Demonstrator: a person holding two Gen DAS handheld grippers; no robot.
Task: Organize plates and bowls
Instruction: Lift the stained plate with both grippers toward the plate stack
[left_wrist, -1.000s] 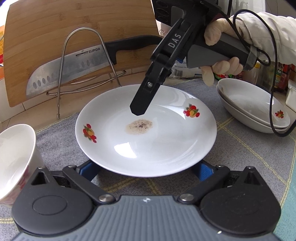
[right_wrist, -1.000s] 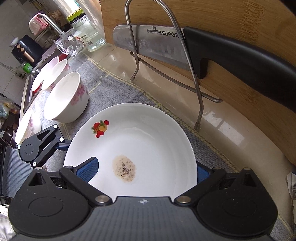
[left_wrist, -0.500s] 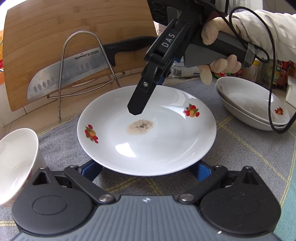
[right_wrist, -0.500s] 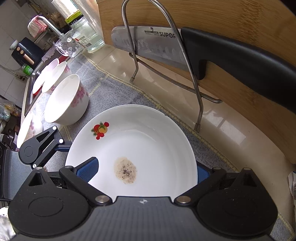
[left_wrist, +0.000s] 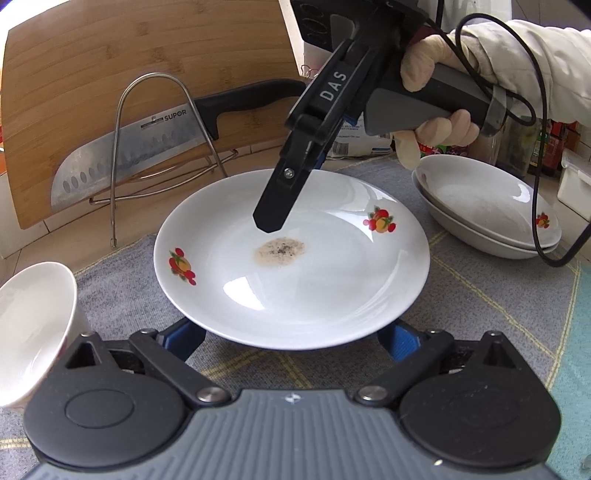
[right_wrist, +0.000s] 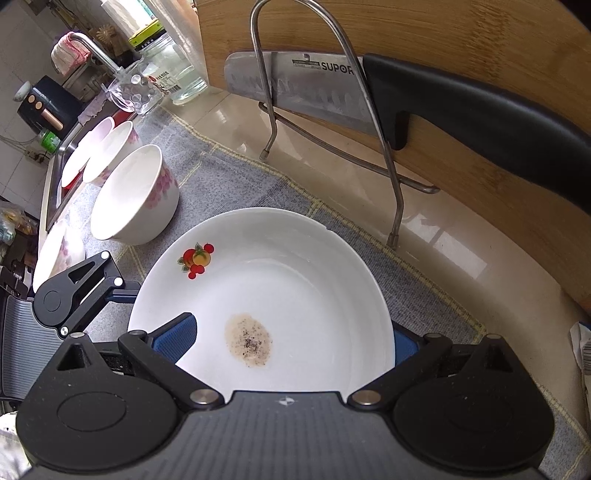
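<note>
On the grey mat (left_wrist: 480, 295), the soiled plate (left_wrist: 295, 288) is straddled by the left gripper (left_wrist: 291, 338), its jaws apart but just now closing, and by the wide-spread right gripper (right_wrist: 291, 341). If pinched unevenly, its slick rim could be dropped.

We see a glossy white ceramic plate (left_wrist: 332, 295) on rough grey woven cloth (left_wrist: 480, 302); a matt wooden board (left_wrist: 147, 55); a brushed steel knife blade (left_wrist: 129, 155); a shiny wire rack (left_wrist: 122, 122).
</note>
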